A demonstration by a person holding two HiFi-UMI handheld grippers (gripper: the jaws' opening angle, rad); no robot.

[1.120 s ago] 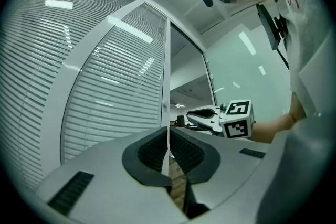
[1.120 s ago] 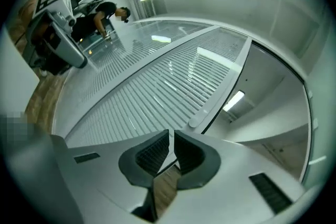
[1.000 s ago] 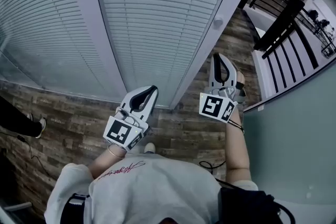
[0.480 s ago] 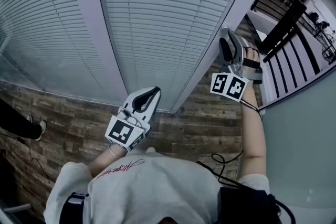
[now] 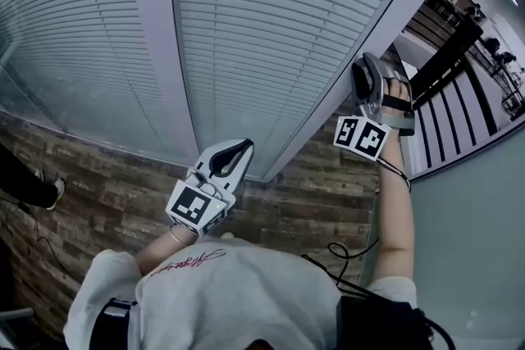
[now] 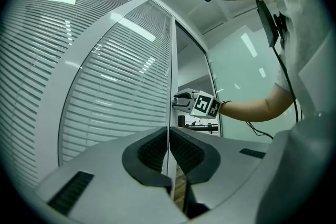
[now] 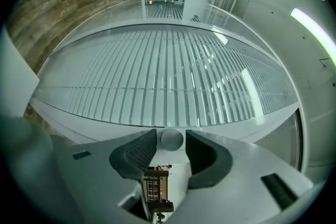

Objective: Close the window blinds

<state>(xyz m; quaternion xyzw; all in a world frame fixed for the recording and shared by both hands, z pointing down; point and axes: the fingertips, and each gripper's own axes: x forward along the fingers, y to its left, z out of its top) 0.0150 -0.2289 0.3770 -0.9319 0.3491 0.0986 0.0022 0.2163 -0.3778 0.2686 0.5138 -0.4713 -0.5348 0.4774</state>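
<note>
While the right gripper (image 5: pixel 367 70) sits up against the slanted white frame post (image 5: pixel 324 106), its jaws have just been opening. They stand wide apart now, with the round knob (image 7: pixel 171 140) on that post between the pads. Neither pad presses on the knob, so it is released, not gripped. The hand is strapped in behind the marker cube, with the arm stretched out to the far right.

The left gripper (image 5: pixel 238 147) is clenched. Its jaws are together with nothing between them, and only a hairline gap shows. It hangs lower and nearer the person, in front of the bottom edge of the glass and well apart from the knob.

The window blinds (image 5: pixel 271 29) are behind the glass, filling the panel left of the knob post. A second panel of slats (image 5: pixel 74 37) lies further left, past a white mullion (image 5: pixel 156 37). From here the slats read as separate horizontal strips. I can't tell their exact tilt.

Wood-look floor (image 5: pixel 107 184) runs along the base of the partition. A dark railing (image 5: pixel 447 53) is at far right, beyond the post. The person wears a light shirt (image 5: pixel 230 291).
</note>
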